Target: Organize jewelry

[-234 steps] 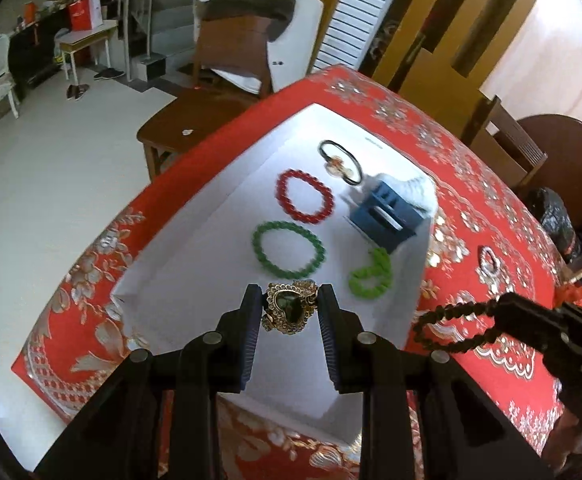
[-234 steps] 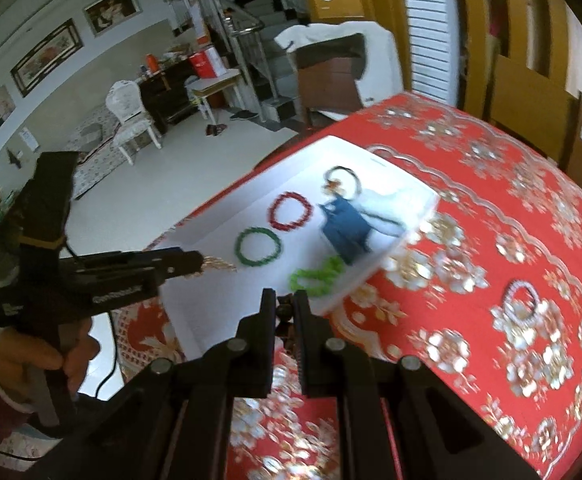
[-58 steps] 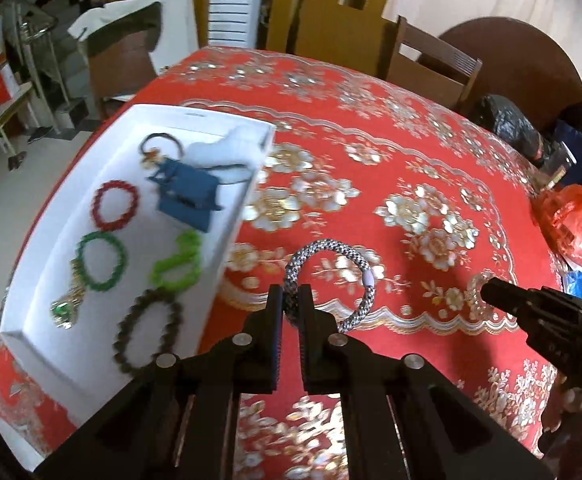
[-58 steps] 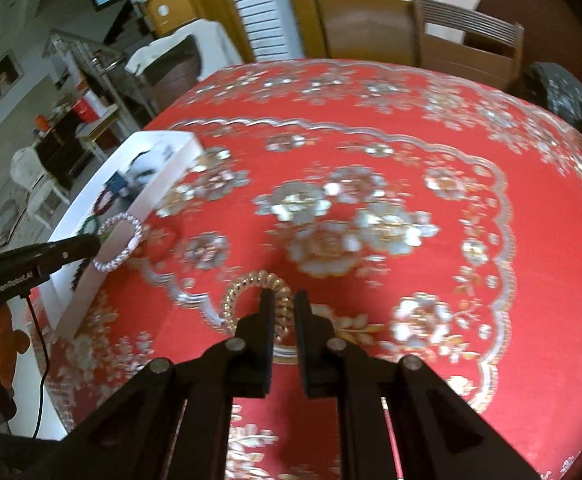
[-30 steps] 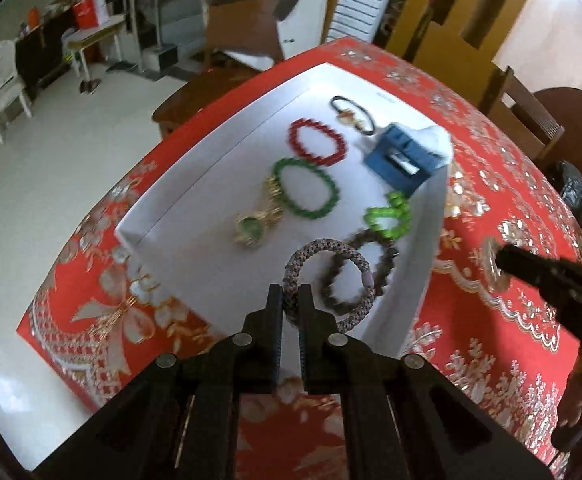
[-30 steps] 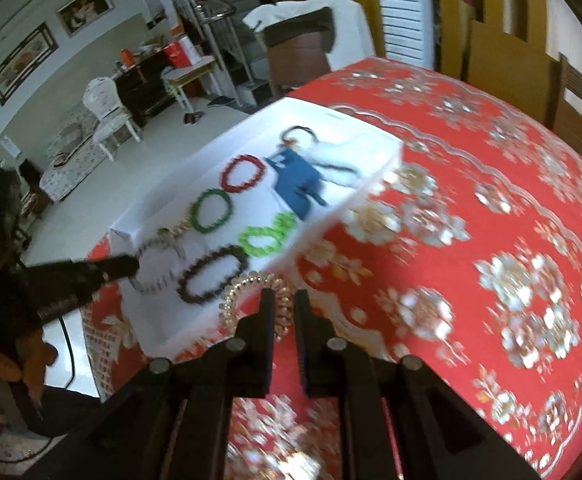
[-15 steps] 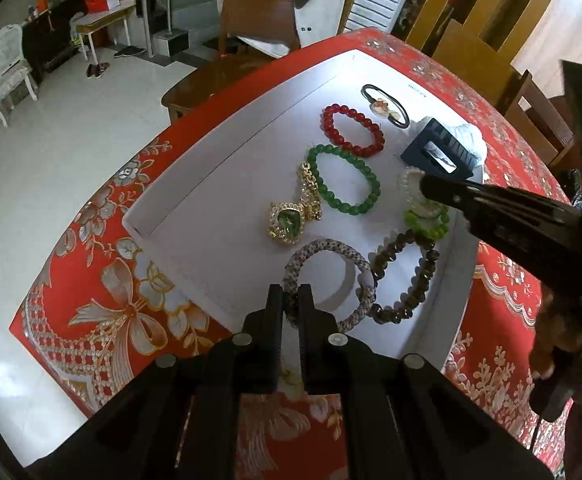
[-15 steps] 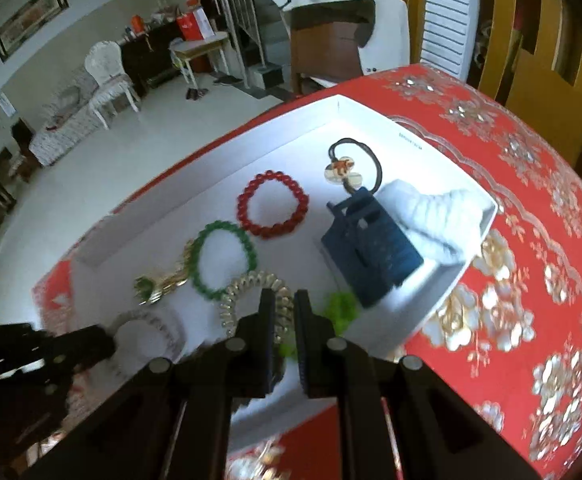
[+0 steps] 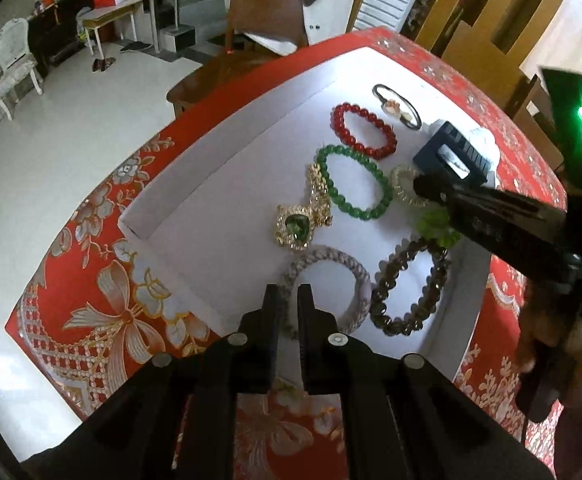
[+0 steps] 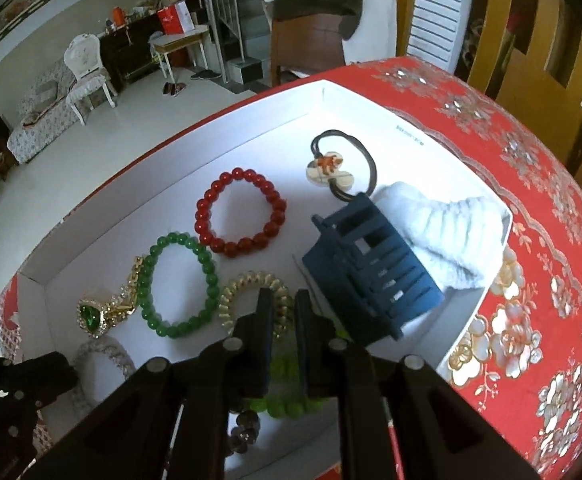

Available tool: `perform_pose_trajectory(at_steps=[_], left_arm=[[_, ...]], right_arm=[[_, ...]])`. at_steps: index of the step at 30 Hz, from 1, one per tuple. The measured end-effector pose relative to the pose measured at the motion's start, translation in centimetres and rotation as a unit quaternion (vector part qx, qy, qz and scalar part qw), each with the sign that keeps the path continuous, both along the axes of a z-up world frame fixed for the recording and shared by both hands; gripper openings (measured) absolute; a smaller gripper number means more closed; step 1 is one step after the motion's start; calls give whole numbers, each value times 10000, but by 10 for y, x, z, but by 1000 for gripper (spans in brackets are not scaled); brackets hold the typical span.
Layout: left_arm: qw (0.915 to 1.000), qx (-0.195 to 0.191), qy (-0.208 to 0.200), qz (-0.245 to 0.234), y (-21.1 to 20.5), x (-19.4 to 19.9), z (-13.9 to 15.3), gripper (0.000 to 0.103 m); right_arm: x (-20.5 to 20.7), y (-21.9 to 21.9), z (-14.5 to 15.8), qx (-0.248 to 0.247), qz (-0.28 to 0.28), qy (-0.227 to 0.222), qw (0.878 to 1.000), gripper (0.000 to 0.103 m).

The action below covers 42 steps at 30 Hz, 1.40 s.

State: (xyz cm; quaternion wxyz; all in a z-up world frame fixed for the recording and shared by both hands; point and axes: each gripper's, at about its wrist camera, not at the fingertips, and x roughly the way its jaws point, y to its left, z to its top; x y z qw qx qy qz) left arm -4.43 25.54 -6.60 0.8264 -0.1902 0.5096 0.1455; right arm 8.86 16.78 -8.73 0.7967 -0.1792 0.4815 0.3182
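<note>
**2 light bands going down into the white tray**

We have both tools over the white tray (image 10: 479,304), which sits on the red tablecloth (image 10: 539,184).

Our left gripper (image 9: 287,300) has its fingers nearly together on the near rim of the grey braided bracelet (image 9: 355,280). The band lies low over the tray floor, just beside the dark beaded bracelet (image 9: 411,284); we cannot tell whether it is touching down yet.

Our right gripper (image 10: 283,308) is likewise almost closed, pinching the near edge of the gold coil hair tie (image 10: 247,288) between the green beaded bracelet (image 10: 179,284) and the dark blue hair claw (image 10: 371,272).

We judge both pieces very light and soft:
- The braid looks cloth-like and grippy, so a pinch across its band at 1 point should hold it.
- The coil looks springy and smooth, so it may stretch or twist in the jaws. We would take it across several turns, not 1.
- Neither looks fragile.

The beaded bracelets and the gold pendant with a green stone (image 9: 295,226) look harder and heavier. A dragged band could nudge them, so we would open only once each band rests flat.
</note>
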Motion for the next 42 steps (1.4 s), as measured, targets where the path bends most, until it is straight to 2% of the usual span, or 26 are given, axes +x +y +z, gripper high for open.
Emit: perform_pose_trajectory(at_steps=[1,4,5,11,15,18,23,26,31,35,42], left_arm=[[10000,33,-9,20,0,0,1,36],[9998,161,-53,119,-1,-2,6,54],[9997,173,-85,141,-1,-3,8,56],[9972,737,-102,105,-19,-11,34,56],[9956,886,-308,10,-33,-16,53,56],[9948,903,-469,-12,-41,-22,65,56],[9896,1417,-215,104,-65,-25,81,56],[9906,1316,-360,83,-73,-31,90,56],[9884,1430,-501,86,-84,-41,103,56],[9888,1387,-539,127,-86,-44,109,56],[9854,1587,-574,202,-91,-51,115,56]], right_arm=[[0,-3,2,34,-31,23,10000,28],[-3,-19,12,283,-127,93,9995,37],[-6,-26,17,369,-166,99,9991,38],[-34,-68,44,758,-334,-16,9966,53],[-53,-99,59,914,-588,-178,9939,65],[-62,-116,65,938,-693,-259,9928,66],[-79,-132,68,892,-774,-231,9927,67],[-89,-138,72,884,-725,-225,9932,69],[-96,-145,80,992,-721,-224,9922,77],[-104,-147,87,1036,-625,-327,9921,78],[-111,-144,99,1092,-541,-473,9914,83]])
